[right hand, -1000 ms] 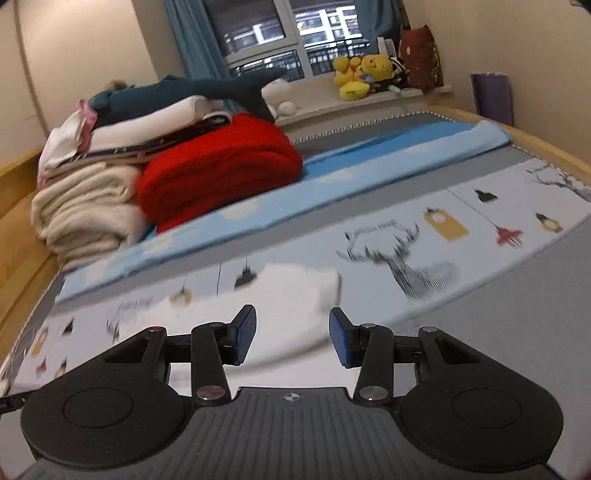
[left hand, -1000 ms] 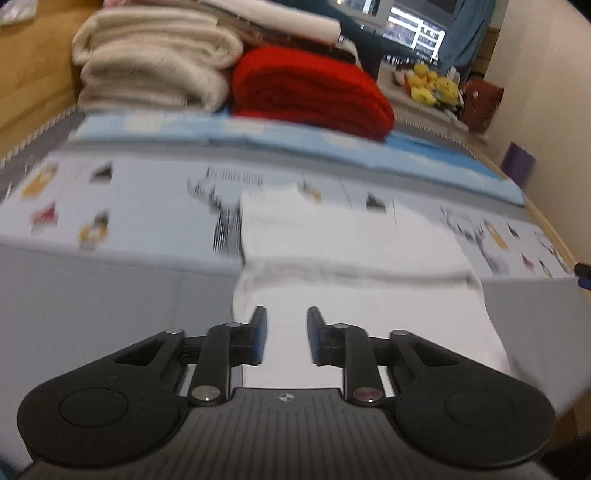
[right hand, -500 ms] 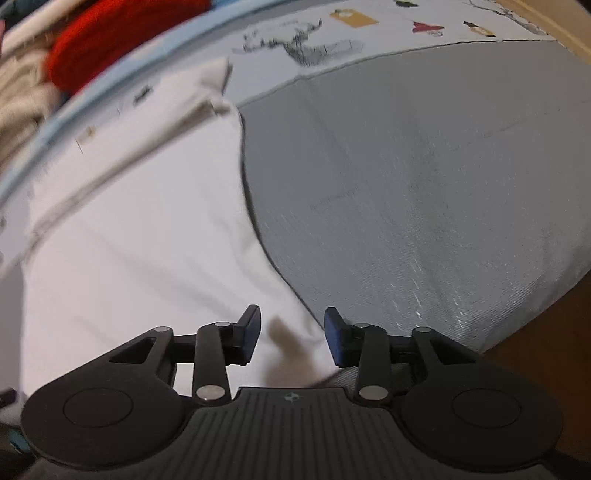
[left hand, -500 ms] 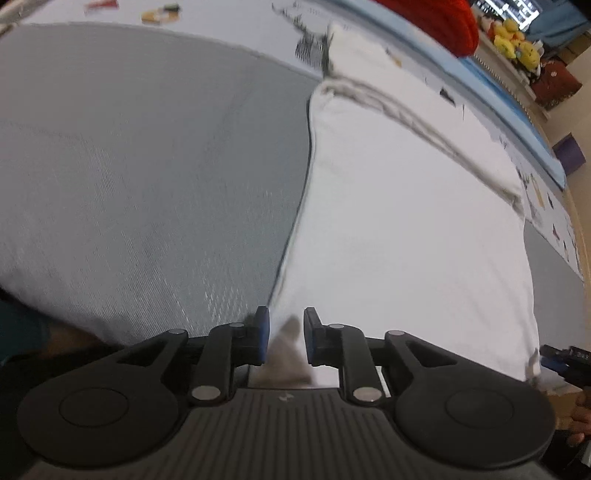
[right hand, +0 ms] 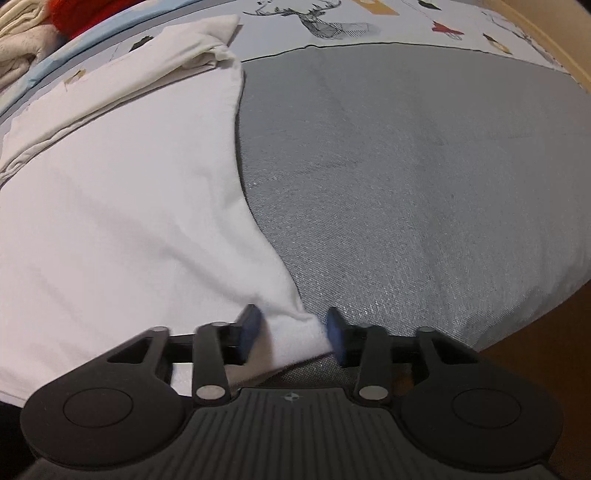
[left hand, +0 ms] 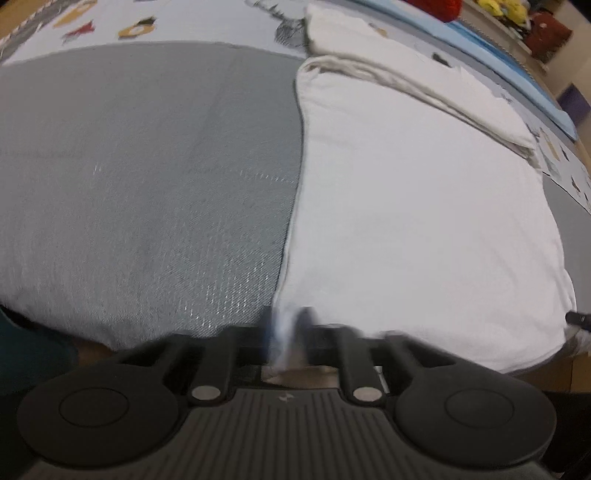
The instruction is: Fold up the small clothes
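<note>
A big bed with a grey blanket (left hand: 147,177) is filling the left wrist view, and a picture sheet (left hand: 177,18) with little drawings is lying past the blanket. The white cloth (left hand: 406,206) is lying flat on the blanket, right beside the bare grey part. Its far end is already folded over into a thick band (left hand: 413,85), so I think one fold is done and the next one is starting. The left gripper (left hand: 286,332) is sitting at the near left corner of the white cloth. It is blurry, but its jaws are pinched tight together with a bit of white corner between them. It is holding the corner so the near edge can be lifted. The tip of the other gripper is peeking in at the cloth's far right corner.

In the right wrist view, the same grey blanket (right hand: 406,166) is lying to the right of the white cloth (right hand: 129,206). A deer drawing (right hand: 314,18) is showing on the sheet past the folded band (right hand: 147,59). A red blanket (right hand: 85,9) and some cream towels (right hand: 18,26) are piled far behind the cloth. The right gripper (right hand: 291,332) is at the cloth's near right corner. Its blue pads (right hand: 251,325) are closing in, and the white corner is bunching up between them, but the pads are not squeezing it yet. With both near corners held, the cloth can go up evenly and not twist.
</note>
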{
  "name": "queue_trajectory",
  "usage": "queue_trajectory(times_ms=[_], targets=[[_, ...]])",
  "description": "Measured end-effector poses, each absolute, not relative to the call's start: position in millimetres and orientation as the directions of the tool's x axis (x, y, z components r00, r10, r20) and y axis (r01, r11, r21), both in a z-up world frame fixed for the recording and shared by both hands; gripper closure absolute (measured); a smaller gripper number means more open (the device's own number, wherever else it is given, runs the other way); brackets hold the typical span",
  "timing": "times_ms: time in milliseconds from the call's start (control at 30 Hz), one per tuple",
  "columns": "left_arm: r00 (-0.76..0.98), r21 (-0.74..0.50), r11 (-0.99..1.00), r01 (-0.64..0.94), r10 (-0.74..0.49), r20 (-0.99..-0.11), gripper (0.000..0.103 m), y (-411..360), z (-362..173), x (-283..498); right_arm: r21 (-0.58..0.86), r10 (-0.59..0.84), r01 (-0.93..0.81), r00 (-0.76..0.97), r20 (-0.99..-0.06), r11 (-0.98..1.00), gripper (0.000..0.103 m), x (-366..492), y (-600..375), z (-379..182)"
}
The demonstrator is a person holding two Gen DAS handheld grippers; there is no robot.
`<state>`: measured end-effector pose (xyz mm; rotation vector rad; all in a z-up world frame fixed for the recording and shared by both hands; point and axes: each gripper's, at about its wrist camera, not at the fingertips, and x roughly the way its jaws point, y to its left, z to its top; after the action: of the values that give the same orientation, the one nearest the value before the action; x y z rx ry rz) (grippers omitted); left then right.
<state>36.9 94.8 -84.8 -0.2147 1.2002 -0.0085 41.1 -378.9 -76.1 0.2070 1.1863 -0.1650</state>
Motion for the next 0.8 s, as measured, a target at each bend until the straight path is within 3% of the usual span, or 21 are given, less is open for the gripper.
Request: queue_trajectory(times_ms=[133,233,433,600,633,667,700,800], targets=[[0.476,-0.205,0.974,-0.1,-0.134,-0.869,0.099,103.5,-57.0,28.0,0.164,0.047,0.228,0.443,-0.895,0.96,0.093,35.6,-380.6,-56.4],[0.436,-0.223,0.968,-0.115,-0.153,-0.887,0.098,107.7,-63.1,27.4,0.228,0.077,0.257,0.49,-0.868,0.939,0.093,29.1,-388.8,-44.2],[0.34,-0.212,0.97,-0.119,-0.161,-0.926,0.092,102.9,-84.2,33.2,0.167,0.048,0.301,0.366,-0.929,0.939,0.082,32.4,-387.4,-71.9],[0.334,-0.204,0.971,-0.122,-0.153,-0.93,0.092,104.3,-89.4,33.7,0.129,0.024,0.271,0.358,-0.934,0.954,0.081,30.4,-376.2,-73.8],[0.34,-0.198,0.974,-0.109,-0.151,-0.928,0.097,101.1,-88.4,34.5,0.127,0.024,0.267,0.358,-0.934,0.955,0.081,30.3,-376.3,-73.1],[0.356,-0.202,0.974,-0.099,-0.155,-0.921,0.097,100.4,-85.7,33.3,0.125,0.025,0.259,0.358,-0.933,0.958,0.083,29.7,-375.1,-73.1],[0.383,-0.212,0.972,-0.1,-0.159,-0.91,0.098,102.3,-80.4,31.8,0.125,0.026,0.252,0.362,-0.932,0.959,0.092,31.1,-373.3,-72.0],[0.427,-0.256,0.958,-0.128,-0.179,-0.886,0.098,111.2,-69.3,31.6,0.178,0.061,0.246,0.42,-0.905,0.953,0.093,30.3,-374.9,-63.4]])
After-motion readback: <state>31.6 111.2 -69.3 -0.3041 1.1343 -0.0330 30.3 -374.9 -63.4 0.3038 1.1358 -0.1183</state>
